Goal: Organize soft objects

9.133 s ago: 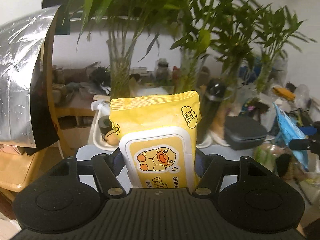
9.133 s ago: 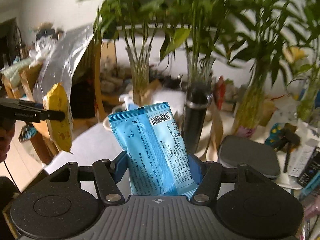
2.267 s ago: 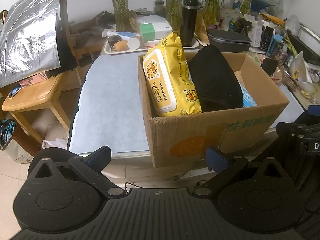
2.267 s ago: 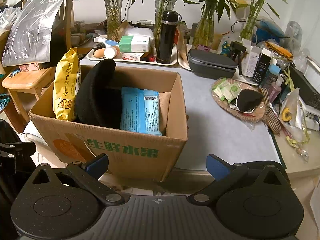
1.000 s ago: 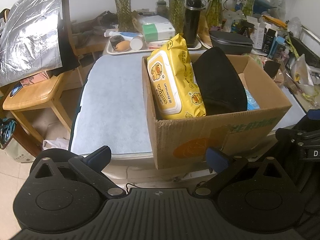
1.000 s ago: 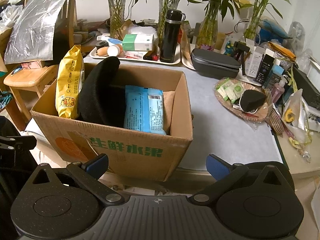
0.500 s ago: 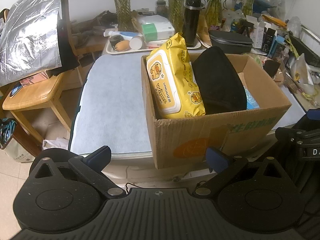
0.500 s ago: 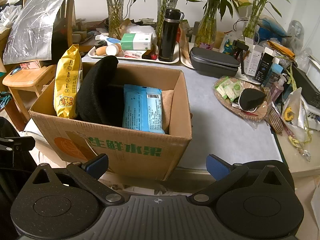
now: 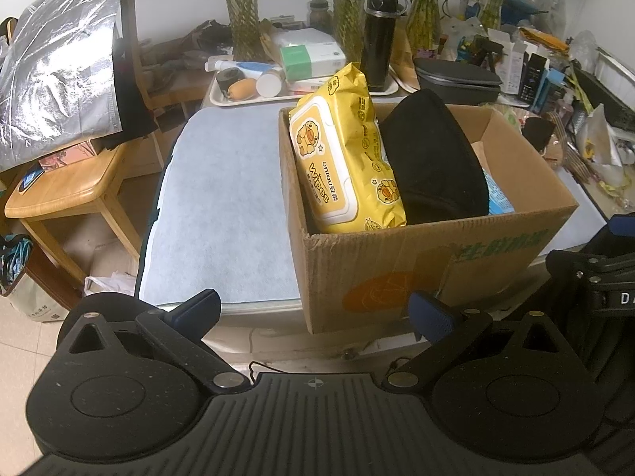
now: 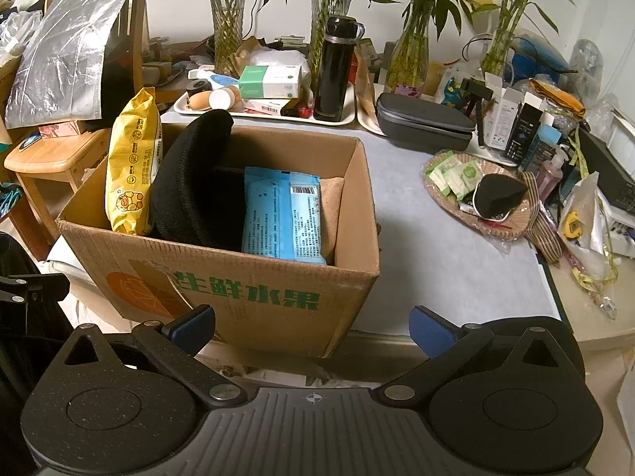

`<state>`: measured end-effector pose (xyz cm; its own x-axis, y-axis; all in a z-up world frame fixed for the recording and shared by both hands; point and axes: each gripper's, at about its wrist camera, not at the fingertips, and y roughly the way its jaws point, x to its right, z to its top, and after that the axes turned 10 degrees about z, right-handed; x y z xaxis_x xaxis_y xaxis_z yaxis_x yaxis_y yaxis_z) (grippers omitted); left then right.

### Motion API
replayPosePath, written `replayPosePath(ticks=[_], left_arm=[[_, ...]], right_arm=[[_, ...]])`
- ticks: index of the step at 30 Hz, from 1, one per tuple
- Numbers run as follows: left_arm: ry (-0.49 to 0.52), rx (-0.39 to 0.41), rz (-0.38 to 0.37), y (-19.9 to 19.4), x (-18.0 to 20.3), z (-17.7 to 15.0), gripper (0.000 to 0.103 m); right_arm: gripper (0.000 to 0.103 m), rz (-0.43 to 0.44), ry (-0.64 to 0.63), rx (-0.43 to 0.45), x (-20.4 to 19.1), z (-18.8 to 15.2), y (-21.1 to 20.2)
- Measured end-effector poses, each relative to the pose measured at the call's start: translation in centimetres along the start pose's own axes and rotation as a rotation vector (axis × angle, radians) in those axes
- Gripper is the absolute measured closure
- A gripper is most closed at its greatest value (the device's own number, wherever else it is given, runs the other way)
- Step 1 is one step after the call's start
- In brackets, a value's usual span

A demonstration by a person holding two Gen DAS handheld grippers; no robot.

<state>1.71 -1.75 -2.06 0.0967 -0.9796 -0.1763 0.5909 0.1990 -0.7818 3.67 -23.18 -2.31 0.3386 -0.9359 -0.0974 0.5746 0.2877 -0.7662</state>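
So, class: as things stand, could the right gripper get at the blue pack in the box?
Probably yes. The right gripper is open and empty, the cardboard box has no lid, and the blue pack stands upright with its top exposed; the black cushion crowds one side only.

Left claw and right claw, both spread wide and empty.

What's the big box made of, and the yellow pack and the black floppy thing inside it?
Box: brown corrugated cardboard, matte; a torn edge shows the fluting. Yellow pack: glossy, crinkly plastic film with a stiffer white flip lid. Black thing: looks like soft knit or felt fabric, dull, no shine; exact cloth is unclear.
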Motion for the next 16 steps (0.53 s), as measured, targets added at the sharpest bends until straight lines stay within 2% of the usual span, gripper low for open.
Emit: replayPosePath(ticks=[12, 16], left_arm=[[0.003, 0.001, 0.003, 0.02, 0.10, -0.11, 0.000], [-0.002, 0.031, 0.008, -0.08, 0.14, -0.63, 0.000]], right_arm=[[0.000, 0.005, 0.001, 0.001, 0.07, -0.05, 0.03], [0.000, 0.007, -0.004, 0.002, 0.05, -0.06, 0.07]])
